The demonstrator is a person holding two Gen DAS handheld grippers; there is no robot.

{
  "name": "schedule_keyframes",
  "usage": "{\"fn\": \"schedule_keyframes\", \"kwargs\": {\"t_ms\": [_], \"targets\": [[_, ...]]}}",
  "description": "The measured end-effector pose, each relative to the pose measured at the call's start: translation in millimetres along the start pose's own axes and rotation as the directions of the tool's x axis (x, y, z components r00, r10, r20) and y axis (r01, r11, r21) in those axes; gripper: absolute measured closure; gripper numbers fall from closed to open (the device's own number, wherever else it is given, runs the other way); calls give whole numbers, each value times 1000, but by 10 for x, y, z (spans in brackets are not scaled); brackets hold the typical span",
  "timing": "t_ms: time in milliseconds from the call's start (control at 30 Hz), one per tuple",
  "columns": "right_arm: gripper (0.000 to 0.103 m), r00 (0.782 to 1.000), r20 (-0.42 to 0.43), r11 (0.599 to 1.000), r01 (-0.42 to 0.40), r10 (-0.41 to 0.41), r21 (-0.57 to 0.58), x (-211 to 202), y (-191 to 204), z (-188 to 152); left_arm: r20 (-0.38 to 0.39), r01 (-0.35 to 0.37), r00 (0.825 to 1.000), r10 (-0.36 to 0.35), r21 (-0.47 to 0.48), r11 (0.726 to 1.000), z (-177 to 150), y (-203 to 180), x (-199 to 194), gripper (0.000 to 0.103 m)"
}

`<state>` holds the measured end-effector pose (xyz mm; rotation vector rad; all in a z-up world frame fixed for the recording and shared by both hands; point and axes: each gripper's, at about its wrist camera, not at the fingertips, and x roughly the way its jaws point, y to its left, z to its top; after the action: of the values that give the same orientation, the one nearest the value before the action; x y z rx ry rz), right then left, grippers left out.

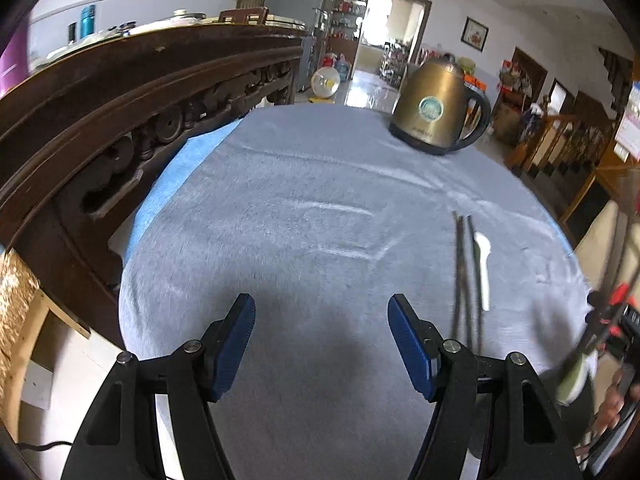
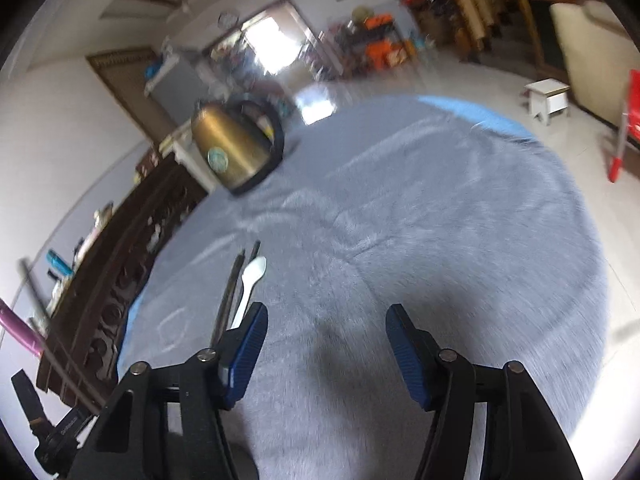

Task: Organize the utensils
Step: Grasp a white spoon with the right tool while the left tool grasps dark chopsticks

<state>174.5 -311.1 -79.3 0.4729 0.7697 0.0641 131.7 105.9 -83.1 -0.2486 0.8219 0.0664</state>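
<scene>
A pair of dark chopsticks (image 1: 464, 276) and a white spoon (image 1: 483, 266) lie side by side on the grey-blue cloth (image 1: 304, 208) of the round table. In the left wrist view they lie right of my left gripper (image 1: 322, 306), which hangs open over bare cloth with nothing between its fingers. In the right wrist view the chopsticks (image 2: 232, 292) and the spoon (image 2: 251, 284) lie just beyond the left finger of my right gripper (image 2: 326, 314). That gripper is open and holds nothing.
A brass-coloured electric kettle (image 1: 436, 108) stands at the far side of the table. A dark carved wooden cabinet (image 1: 120, 120) runs along the table's left edge. The other hand-held gripper rig (image 1: 608, 332) shows at the right edge of the left wrist view.
</scene>
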Motion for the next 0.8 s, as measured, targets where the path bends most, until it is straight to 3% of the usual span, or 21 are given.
{"fn": "schedule_keyframes", "kwargs": {"t_ms": [200, 467, 633, 700, 800], "targets": [[50, 982, -189, 993, -47, 26, -105, 784, 280, 328, -52, 4, 999, 0, 75, 997, 166, -135, 379, 33], [50, 940, -342, 978, -75, 4, -196, 1726, 907, 493, -96, 54, 995, -38, 180, 982, 415, -458, 785, 34], [49, 926, -357, 948, 3, -123, -317, 1984, 1200, 475, -115, 90, 991, -66, 226, 970, 595, -629, 991, 34], [63, 923, -347, 931, 29, -164, -364, 1998, 1260, 458, -121, 114, 989, -87, 235, 965, 682, -711, 1086, 34], [69, 920, -339, 901, 32, -195, -432, 1988, 1293, 424, -134, 157, 983, -127, 243, 957, 772, -842, 1201, 36]]}}
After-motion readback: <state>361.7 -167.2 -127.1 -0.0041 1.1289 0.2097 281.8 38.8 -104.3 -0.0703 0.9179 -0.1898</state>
